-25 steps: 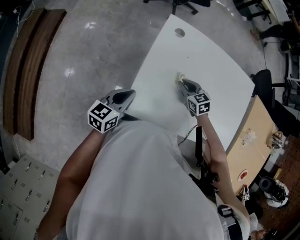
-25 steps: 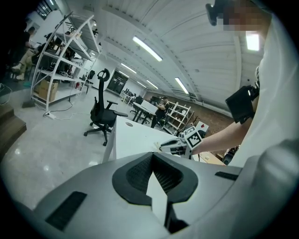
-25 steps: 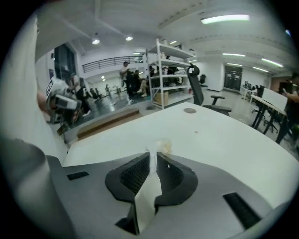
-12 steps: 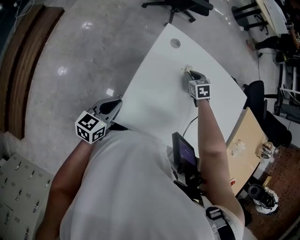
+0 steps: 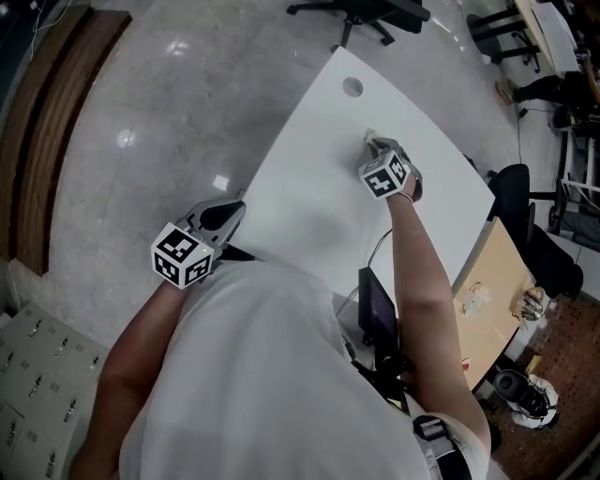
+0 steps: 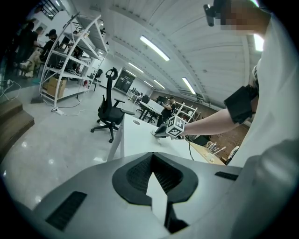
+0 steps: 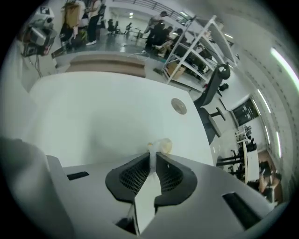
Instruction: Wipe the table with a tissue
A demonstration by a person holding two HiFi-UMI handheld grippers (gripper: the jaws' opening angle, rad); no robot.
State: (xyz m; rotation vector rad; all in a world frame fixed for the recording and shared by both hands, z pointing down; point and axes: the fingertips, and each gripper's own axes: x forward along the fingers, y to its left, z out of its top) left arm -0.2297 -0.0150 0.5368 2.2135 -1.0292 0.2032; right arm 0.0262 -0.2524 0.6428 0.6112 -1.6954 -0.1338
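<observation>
A white table (image 5: 309,187) with a curved edge fills the middle of the head view. My right gripper (image 5: 375,148) is stretched out over its far part, shut on a small crumpled tissue (image 5: 368,139) that presses on the tabletop. In the right gripper view the tissue (image 7: 160,146) pokes out past the closed jaws of the right gripper (image 7: 153,158) onto the table (image 7: 103,116). My left gripper (image 5: 230,211) hangs off the table's near left edge, jaws closed, holding nothing; the left gripper (image 6: 152,175) looks along the table (image 6: 140,140) toward the right gripper (image 6: 159,133).
A round cable hole (image 5: 352,87) lies near the table's far corner. An office chair (image 5: 361,14) stands beyond it. A wooden desk (image 5: 497,281) with small items adjoins the right side. Polished floor (image 5: 159,122) lies to the left.
My right gripper with the tissue slid away across the table a second ago, then shifted slightly and rolled. The left gripper dropped back a little to the left.
</observation>
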